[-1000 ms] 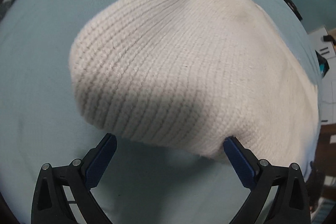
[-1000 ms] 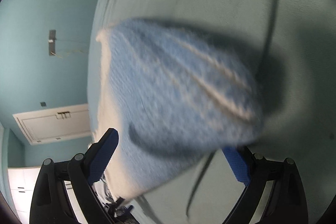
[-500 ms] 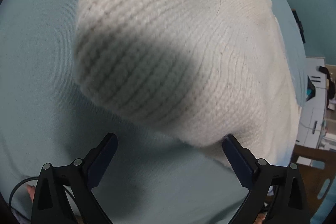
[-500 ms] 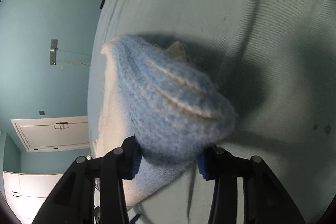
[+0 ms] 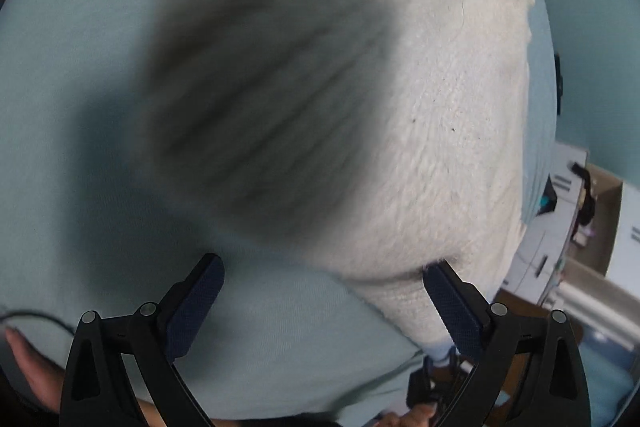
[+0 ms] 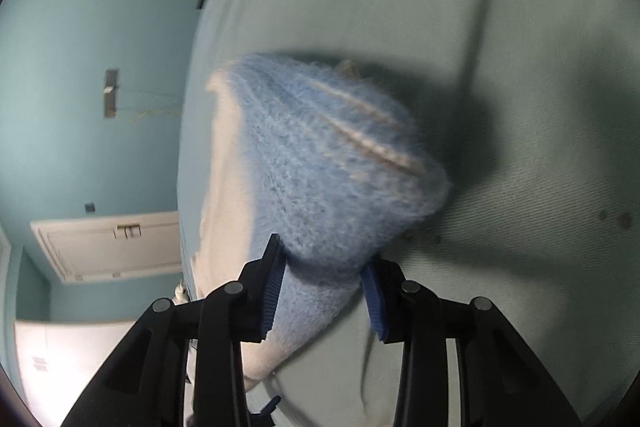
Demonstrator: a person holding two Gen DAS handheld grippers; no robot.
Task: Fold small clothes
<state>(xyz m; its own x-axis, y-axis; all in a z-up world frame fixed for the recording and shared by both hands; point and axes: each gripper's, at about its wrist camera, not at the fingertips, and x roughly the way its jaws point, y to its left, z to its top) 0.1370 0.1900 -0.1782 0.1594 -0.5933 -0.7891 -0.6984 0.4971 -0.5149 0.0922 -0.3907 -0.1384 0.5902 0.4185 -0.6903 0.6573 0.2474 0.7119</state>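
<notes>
A cream-white knit garment [image 5: 440, 115] lies on the pale blue sheet [image 5: 60, 67] and fills most of the left wrist view, blurred, with a dark shadow across its left half. My left gripper [image 5: 323, 267] is open just above its near edge; the right fingertip [image 5: 436, 273] sits at that edge and the left fingertip [image 5: 208, 267] is over bare sheet. In the right wrist view my right gripper [image 6: 324, 253] is shut on a bunched end of fuzzy blue knit [image 6: 320, 163], with a white layer [image 6: 228, 187] along its left side.
A cable [image 5: 40, 317] and part of a person's hand [image 5: 24, 363] show at the lower left of the left wrist view. White drawers [image 5: 560, 195] and a cardboard box [image 5: 600, 219] stand beyond the sheet's right edge. A teal wall [image 6: 80, 27] and a white door [image 6: 108, 247] lie to the left in the right wrist view.
My right gripper went from wide open around the blue knit to shut on it. My left gripper sank closer to the white knit and rolled; its shadow on the knit grew.
</notes>
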